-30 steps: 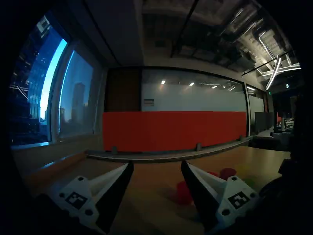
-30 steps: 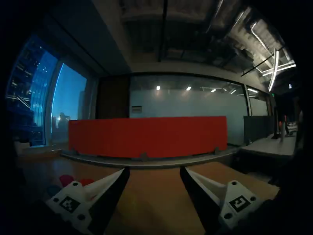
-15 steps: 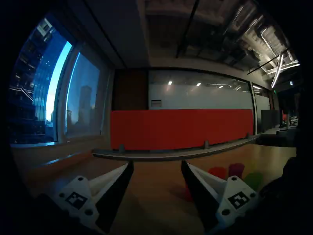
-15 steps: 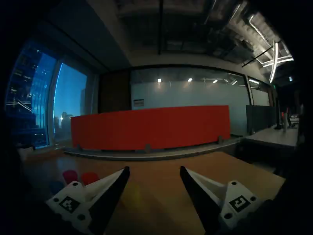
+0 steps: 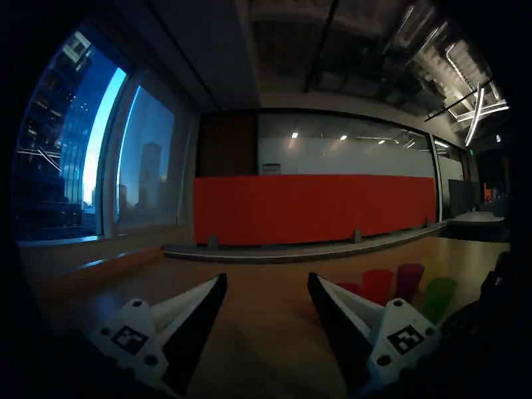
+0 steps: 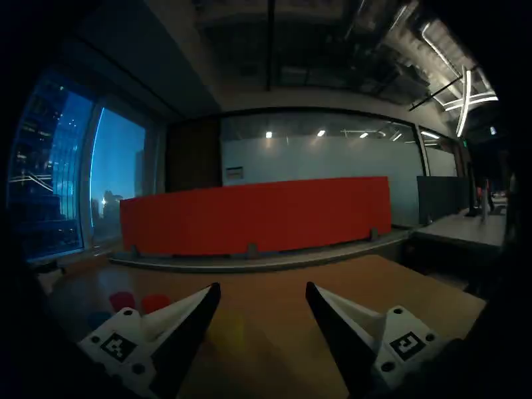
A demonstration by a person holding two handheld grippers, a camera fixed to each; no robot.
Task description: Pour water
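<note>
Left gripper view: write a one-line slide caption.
Open left gripper above a wooden table, coloured cups standing ahead on the right.

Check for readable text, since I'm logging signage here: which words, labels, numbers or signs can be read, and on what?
Small plate on the glass wall: too blurred to read.
Square markers on the left tongs and right tongs: coded patterns, no letters.
Nothing here reads as text.

A red cup (image 5: 351, 287) is half hidden behind a finger (image 5: 339, 319) of the left hand-held gripper (image 5: 266, 276)
</note>
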